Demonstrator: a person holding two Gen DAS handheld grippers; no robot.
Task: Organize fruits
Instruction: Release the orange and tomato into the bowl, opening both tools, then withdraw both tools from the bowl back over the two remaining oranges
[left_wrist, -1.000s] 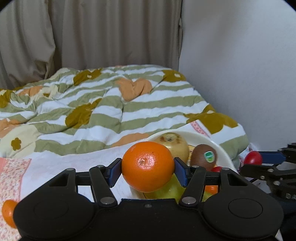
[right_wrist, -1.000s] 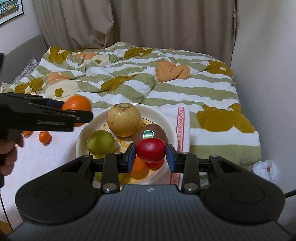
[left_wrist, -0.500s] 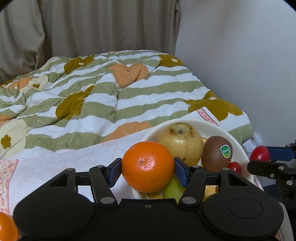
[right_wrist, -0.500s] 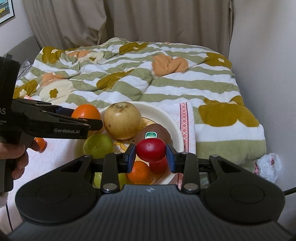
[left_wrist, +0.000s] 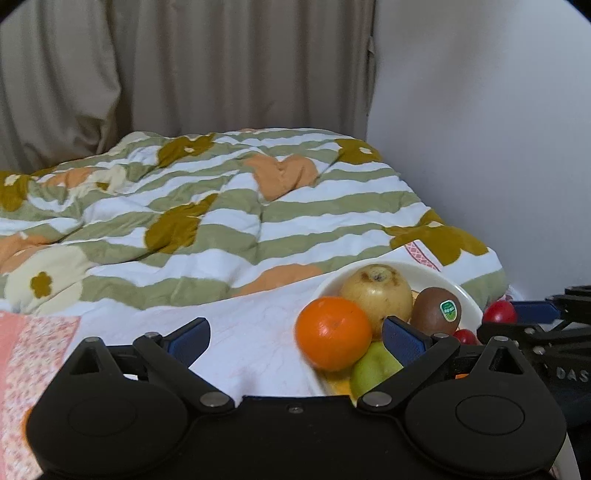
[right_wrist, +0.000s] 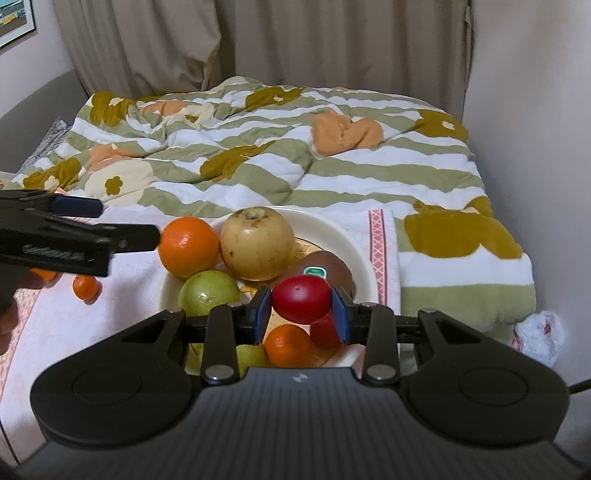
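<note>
Orange (left_wrist: 333, 333) sits between opening left jaws, untouched; right jaws grip tomato (right_wrist: 301, 298).

Kiwi (left_wrist: 436, 313) just past left gripper's (left_wrist: 295, 341) right finger: green-white sticker, print too small to read. Letters "DAS" on black gripper body at far right, cut off. Right view: raised lettering on left gripper's side, blurred, unreadable.

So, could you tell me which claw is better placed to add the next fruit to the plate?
The right claw: it grips the red tomato directly above the plate. The left claw is opening, empty, beside the orange.
</note>
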